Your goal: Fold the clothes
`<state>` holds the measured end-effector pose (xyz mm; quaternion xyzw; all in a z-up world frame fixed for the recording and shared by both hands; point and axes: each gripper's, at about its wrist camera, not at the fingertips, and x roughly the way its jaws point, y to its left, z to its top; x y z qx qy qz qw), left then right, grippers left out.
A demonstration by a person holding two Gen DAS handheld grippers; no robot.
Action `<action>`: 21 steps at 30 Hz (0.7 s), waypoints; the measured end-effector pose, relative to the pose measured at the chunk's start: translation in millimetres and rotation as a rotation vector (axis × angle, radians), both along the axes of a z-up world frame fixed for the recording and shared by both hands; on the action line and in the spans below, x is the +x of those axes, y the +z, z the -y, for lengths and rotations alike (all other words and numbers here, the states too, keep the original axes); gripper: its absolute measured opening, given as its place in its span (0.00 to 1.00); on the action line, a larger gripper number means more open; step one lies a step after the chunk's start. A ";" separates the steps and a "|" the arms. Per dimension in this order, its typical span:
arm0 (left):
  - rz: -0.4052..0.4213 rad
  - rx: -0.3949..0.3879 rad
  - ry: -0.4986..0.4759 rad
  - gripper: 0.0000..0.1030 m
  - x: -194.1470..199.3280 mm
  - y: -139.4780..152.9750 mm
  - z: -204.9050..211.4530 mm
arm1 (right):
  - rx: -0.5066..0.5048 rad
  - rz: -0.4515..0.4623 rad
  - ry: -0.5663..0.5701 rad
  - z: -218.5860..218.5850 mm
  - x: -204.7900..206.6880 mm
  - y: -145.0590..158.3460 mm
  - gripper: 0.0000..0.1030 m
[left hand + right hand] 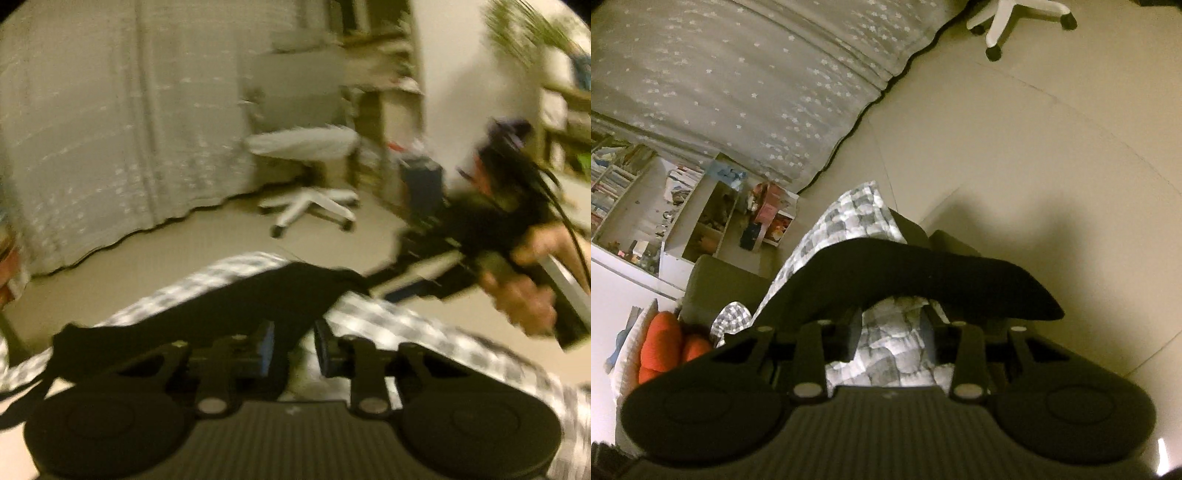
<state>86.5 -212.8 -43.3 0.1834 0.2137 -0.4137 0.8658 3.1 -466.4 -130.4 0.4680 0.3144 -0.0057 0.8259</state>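
Left wrist view is badly blurred, but the left gripper (291, 349) shows its jaws standing apart, with the black edge of the garment (229, 306) running across just beyond the fingertips; whether the pads actually pinch that cloth I cannot tell. The black band stretches from the lower left up toward the right gripper (373, 284), which a bare hand (524, 291) grips by its handle at the right. Checked grey-and-white fabric of the same garment spreads under and behind the band.

From the right wrist camera, the right gripper (892, 325) has a gap between its fingers, filled with crumpled checked cloth, and the garment (849, 218) hangs away from it, its black band arching over the fingertips. Whether these jaws are biting the fabric is hidden by that band.

Beyond, a star-patterned curtain (757, 85) falls to the pale floor (1034, 147), a white swivel chair (310, 173) stands near it, and cluttered shelves (665, 206) and orange cushions (661, 347) sit off to one side.
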 end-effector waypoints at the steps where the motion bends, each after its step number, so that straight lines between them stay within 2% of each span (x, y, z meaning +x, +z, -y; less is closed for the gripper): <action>1: 0.003 0.028 -0.016 0.22 -1.7 -3.3 5.5 | 0.011 0.001 -0.006 -0.1 1.3 -1.6 0.39; 5: 0.011 0.090 -0.015 0.21 -1.4 -16.3 17.8 | 0.075 0.020 -0.041 5.3 4.3 -8.9 0.39; 14: -0.038 0.051 0.034 0.22 16.4 -17.3 16.5 | 0.193 0.058 -0.111 12.3 15.0 -17.7 0.39; 16: -0.065 0.034 0.049 0.22 22.8 -17.9 17.2 | 0.196 0.065 -0.135 10.7 16.1 -17.5 0.30; 17: -0.079 0.026 0.057 0.22 26.1 -18.2 17.6 | 0.185 0.062 -0.147 10.0 15.5 -16.0 0.20; 18: -0.095 0.019 0.064 0.20 29.0 -18.2 18.4 | 0.172 0.055 -0.156 9.5 15.0 -13.6 0.14; 19: -0.113 0.015 0.071 0.14 31.6 -18.0 19.8 | 0.159 0.052 -0.162 9.3 13.7 -10.1 0.12; 20: -0.131 0.011 0.083 0.01 34.0 -17.2 20.9 | 0.146 0.051 -0.171 9.4 10.9 -5.4 0.11; 21: -0.148 0.003 0.099 0.01 35.7 -15.5 21.2 | 0.125 0.053 -0.181 9.4 8.2 0.9 0.10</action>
